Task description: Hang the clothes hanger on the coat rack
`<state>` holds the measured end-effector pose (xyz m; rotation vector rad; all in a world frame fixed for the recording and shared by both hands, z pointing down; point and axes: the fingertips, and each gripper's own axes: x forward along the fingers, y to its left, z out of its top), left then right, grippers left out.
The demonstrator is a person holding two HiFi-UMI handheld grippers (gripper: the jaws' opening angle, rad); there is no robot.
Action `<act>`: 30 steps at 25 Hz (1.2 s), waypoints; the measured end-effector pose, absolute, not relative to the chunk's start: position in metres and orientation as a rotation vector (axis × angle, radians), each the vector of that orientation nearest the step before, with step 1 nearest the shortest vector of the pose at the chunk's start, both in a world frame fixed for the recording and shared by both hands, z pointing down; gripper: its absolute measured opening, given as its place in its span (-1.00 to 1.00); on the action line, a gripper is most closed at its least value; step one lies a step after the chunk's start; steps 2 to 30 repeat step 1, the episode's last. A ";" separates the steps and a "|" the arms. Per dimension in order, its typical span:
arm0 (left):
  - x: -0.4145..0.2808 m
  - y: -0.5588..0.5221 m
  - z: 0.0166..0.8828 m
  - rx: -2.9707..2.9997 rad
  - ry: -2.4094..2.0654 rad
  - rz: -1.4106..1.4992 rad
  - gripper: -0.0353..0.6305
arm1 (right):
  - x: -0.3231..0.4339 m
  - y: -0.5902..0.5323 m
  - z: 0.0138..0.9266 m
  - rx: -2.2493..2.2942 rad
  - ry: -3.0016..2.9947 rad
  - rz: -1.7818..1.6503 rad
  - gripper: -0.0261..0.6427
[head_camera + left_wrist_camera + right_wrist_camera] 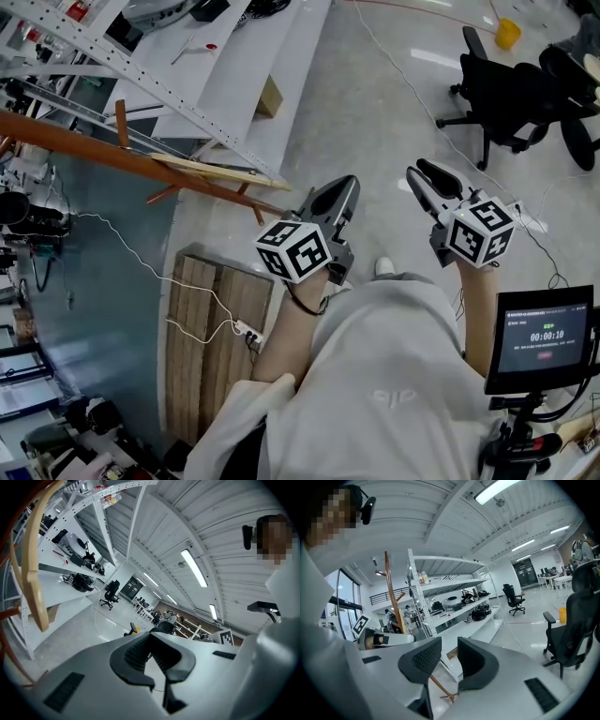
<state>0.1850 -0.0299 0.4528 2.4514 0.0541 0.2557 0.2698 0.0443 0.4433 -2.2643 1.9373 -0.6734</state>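
Note:
The brown wooden coat rack (112, 155) runs from the left edge to its feet near the middle of the head view. A light wooden clothes hanger (220, 171) rests close against it; its hook is hard to make out. The left gripper view shows the hanger (33, 573) as a pale curve at the far left, well away from the jaws. My left gripper (342, 183) is shut with nothing in it, to the right of the rack's feet. My right gripper (419, 175) stands open and empty, further right. In the right gripper view the rack's pole (391, 597) stands upright beyond the jaws.
White metal shelving (187, 103) stands behind the rack. A wooden pallet (202, 347) with a white power strip (248, 330) and cable lies at lower left. Black office chairs (511, 94) stand at upper right. A small monitor (544, 337) on a stand is at lower right.

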 end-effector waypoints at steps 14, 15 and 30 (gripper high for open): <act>0.185 -0.030 0.453 2.450 0.055 0.255 -0.88 | 0.269 0.044 0.443 -2.262 1.940 -0.675 -0.57; 0.185 -0.030 0.453 2.450 0.055 0.255 -0.88 | 0.269 0.044 0.443 -2.262 1.940 -0.675 -0.57; 0.185 -0.030 0.453 2.450 0.055 0.255 -0.88 | 0.269 0.044 0.443 -2.262 1.940 -0.675 -0.57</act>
